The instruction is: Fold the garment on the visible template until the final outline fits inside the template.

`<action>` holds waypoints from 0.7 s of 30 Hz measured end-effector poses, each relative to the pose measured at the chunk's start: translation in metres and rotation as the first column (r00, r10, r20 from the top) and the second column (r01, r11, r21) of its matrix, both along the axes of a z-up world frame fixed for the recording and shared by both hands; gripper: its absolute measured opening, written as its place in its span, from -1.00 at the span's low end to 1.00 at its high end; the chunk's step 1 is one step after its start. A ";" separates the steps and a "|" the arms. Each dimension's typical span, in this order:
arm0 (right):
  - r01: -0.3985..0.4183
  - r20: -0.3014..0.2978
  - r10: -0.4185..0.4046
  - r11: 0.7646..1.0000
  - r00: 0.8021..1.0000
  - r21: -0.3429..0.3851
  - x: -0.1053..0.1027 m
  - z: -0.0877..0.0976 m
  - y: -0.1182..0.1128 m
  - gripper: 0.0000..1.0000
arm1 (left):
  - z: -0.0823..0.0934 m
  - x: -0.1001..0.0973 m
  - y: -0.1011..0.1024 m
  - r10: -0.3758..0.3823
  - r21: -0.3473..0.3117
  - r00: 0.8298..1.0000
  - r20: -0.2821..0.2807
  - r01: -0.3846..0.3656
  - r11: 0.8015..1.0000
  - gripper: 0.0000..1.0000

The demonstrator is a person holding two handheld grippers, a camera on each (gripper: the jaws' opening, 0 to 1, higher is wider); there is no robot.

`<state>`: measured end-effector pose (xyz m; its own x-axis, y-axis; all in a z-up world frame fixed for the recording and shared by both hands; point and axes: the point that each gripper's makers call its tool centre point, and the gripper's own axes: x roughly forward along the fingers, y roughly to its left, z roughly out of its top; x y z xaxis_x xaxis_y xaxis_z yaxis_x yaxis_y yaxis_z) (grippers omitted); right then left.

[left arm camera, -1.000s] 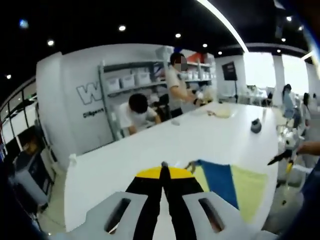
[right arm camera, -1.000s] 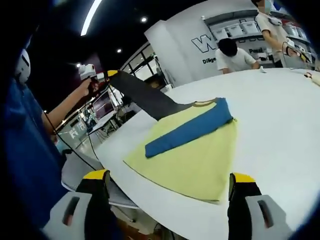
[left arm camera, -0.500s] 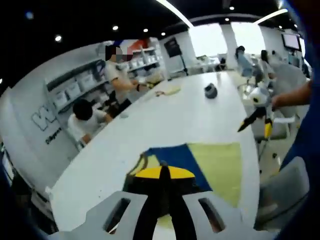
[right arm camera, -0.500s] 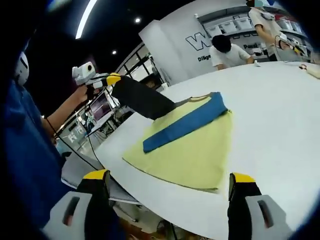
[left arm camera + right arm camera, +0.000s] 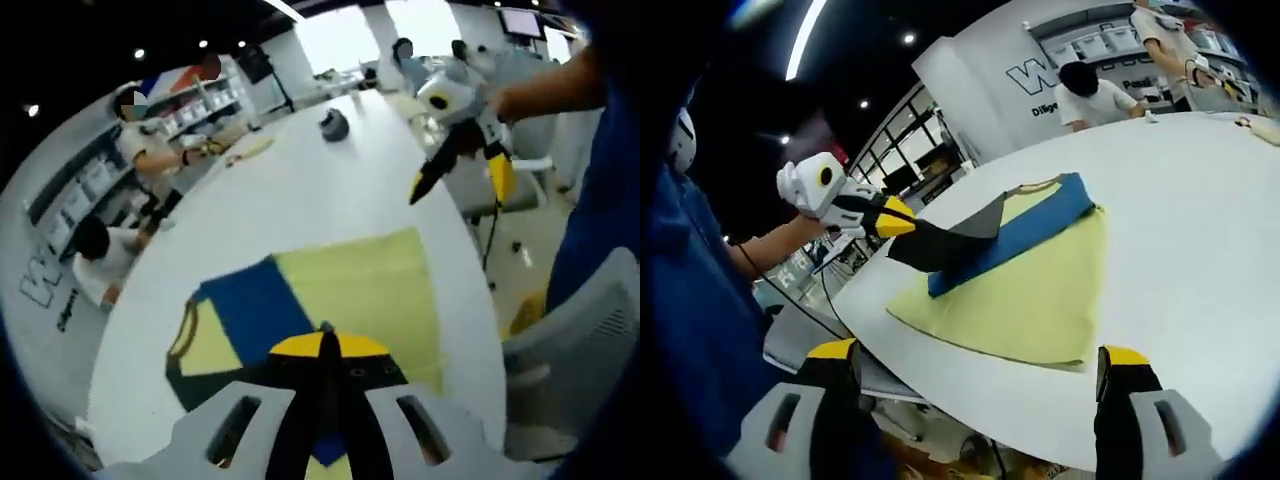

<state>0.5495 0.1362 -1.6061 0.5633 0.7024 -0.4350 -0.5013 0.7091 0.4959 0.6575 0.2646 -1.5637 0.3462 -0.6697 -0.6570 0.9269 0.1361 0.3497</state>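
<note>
Garment (image 5: 1025, 290) lies flat on the white table (image 5: 1200, 260), left gripper (image 5: 326, 345) clamped on its dark flap, seemingly carrying the fold over, right gripper (image 5: 980, 372) spread and waiting.

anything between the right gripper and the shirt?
Nothing visible. The right gripper hangs open off the table edge, with only bare tabletop up to the yellow-and-blue shirt. The left gripper is at the shirt's far side, shut on a dark sleeve.

left gripper (image 5: 902, 224) lower, dark sleeve (image 5: 945, 243) carried across garment (image 5: 1025, 290)
</note>
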 end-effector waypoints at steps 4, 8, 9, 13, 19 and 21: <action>-0.001 0.008 0.001 1.000 1.000 -0.002 0.000 0.001 -0.001 0.95 | -0.020 -0.012 -0.011 0.017 -0.012 0.999 -0.032 -0.017 1.000 -0.94; -0.004 0.017 0.004 1.000 1.000 -0.002 0.001 0.008 0.004 0.96 | -0.024 -0.014 -0.022 0.052 -0.038 0.998 -0.044 -0.054 0.998 -0.94; -0.006 0.022 0.006 1.000 1.000 -0.004 0.001 0.010 0.005 0.97 | -0.025 -0.015 -0.025 0.057 -0.045 0.997 -0.053 -0.060 0.997 -0.94; -0.018 0.030 0.018 1.000 0.999 -0.009 0.003 0.015 0.006 0.97 | -0.031 -0.016 -0.031 0.079 -0.063 0.994 -0.077 -0.084 0.994 -0.94; -0.022 0.035 0.022 1.000 0.999 -0.017 0.006 0.015 0.002 0.97 | -0.037 -0.024 -0.040 0.084 -0.074 0.993 -0.080 -0.089 0.993 -0.93; -0.022 0.036 0.023 1.000 0.999 -0.017 0.007 0.015 0.001 0.97 | -0.044 -0.027 -0.040 0.081 -0.079 0.992 -0.096 -0.089 0.993 -0.85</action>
